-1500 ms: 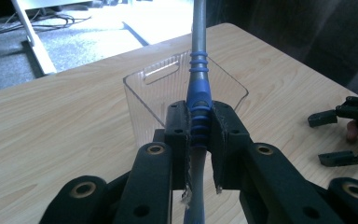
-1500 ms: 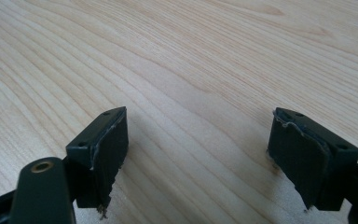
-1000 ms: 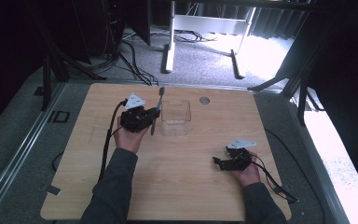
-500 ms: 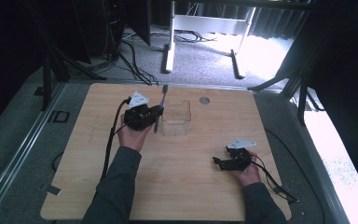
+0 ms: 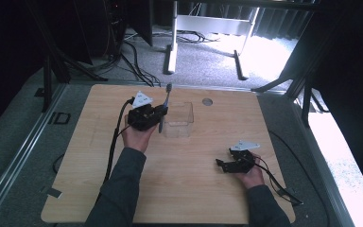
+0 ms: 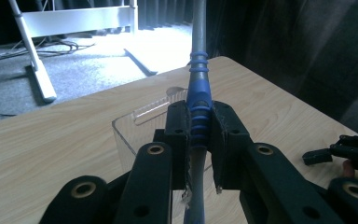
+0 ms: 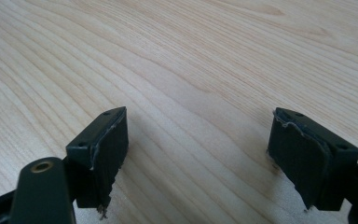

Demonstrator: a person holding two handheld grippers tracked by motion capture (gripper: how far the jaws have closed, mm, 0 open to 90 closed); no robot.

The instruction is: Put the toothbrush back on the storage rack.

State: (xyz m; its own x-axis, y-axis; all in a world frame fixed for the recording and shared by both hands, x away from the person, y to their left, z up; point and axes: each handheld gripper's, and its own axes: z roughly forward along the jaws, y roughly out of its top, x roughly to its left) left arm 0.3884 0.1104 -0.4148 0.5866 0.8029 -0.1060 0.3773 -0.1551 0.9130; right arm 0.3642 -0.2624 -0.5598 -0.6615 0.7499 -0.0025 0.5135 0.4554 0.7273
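Observation:
My left gripper (image 5: 158,115) (image 6: 199,135) is shut on a blue and grey toothbrush (image 5: 166,100) (image 6: 198,88), pinched at its ribbed blue grip. The brush stands nearly upright, its upper end tilted away from me over the table's far half. Just right of it in the high view stands a clear plastic box (image 5: 179,119) (image 6: 135,123), open at the top, with the brush at its left wall. My right gripper (image 5: 223,164) (image 7: 200,149) rests low on the wooden table (image 5: 194,189) at the near right. It is open, with only bare wood between its pads.
A small round grommet (image 5: 207,101) sits in the tabletop near the far edge. Cables trail from both grippers over the table. Past the far edge are a white frame's legs (image 5: 172,47) and floor cables. The right gripper (image 6: 340,151) also appears in the left gripper view.
My left gripper has shifted slightly to the right with the toothbrush, closer to the clear box. The right gripper has stayed where it was.

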